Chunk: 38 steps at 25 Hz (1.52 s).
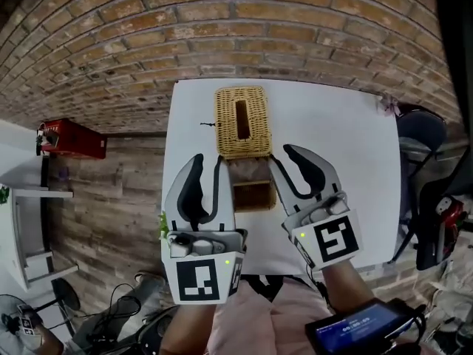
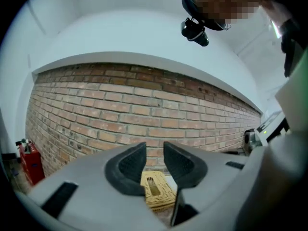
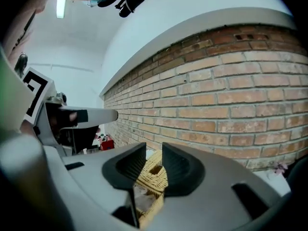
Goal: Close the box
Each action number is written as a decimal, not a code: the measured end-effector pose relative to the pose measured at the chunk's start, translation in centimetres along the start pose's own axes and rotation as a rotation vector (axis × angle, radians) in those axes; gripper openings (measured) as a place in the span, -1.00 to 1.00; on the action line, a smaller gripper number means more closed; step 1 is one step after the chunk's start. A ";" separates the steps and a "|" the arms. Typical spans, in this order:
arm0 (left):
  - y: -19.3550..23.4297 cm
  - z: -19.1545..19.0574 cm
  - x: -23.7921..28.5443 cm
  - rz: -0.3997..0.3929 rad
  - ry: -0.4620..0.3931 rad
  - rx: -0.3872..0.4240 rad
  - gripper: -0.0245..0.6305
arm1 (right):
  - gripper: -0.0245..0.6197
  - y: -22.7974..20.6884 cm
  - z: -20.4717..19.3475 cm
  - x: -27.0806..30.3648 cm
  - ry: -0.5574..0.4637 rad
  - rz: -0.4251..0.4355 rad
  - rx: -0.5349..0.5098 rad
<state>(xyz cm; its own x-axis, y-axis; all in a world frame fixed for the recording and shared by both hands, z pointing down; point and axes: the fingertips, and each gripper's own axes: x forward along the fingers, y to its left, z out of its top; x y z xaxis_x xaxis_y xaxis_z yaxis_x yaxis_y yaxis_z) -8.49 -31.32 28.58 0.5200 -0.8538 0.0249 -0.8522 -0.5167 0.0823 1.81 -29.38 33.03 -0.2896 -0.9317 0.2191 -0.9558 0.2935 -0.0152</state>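
Note:
A wicker box stands on the white table [image 1: 332, 146] in the head view. Its open base [image 1: 255, 195] lies near me, and its lid [image 1: 242, 121], with a long slot, is swung back toward the wall. My left gripper [image 1: 208, 161] hovers just left of the base, jaws apart and empty. To the right of the base is my right gripper [image 1: 283, 156], also open with nothing in it. The left gripper view looks between the open jaws of the left gripper [image 2: 155, 146] at the lid [image 2: 156, 189]. The right gripper [image 3: 154, 146] frames the lid [image 3: 154, 174] and the base [image 3: 147, 208].
A brick wall [image 1: 222, 28] runs behind the table. A red box [image 1: 70, 139] sits on the floor at the left, and a dark chair [image 1: 421, 135] stands at the right edge. A device with a lit screen [image 1: 355, 328] is near my lap.

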 end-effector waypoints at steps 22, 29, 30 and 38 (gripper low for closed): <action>-7.8 9.0 -11.7 0.077 -0.173 0.083 -0.85 | -0.93 1.0 7.1 -15.0 -0.182 -0.068 -0.143; -8.4 9.6 -12.0 0.070 -0.182 0.088 -0.85 | -0.93 1.0 7.4 -15.6 -0.187 -0.068 -0.138; -8.4 9.6 -12.0 0.070 -0.182 0.089 -0.85 | -0.93 1.0 7.4 -15.6 -0.188 -0.067 -0.137; -8.3 9.5 -11.7 0.070 -0.176 0.091 -0.85 | -0.93 1.1 7.4 -15.3 -0.186 -0.065 -0.133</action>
<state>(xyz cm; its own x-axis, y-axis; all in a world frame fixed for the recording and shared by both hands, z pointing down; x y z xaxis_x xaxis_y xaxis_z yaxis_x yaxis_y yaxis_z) -8.02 -17.63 18.15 0.4482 -0.8817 -0.1473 -0.8917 -0.4525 -0.0042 4.83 -16.41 22.48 -0.2439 -0.9693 0.0320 -0.9613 0.2460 0.1243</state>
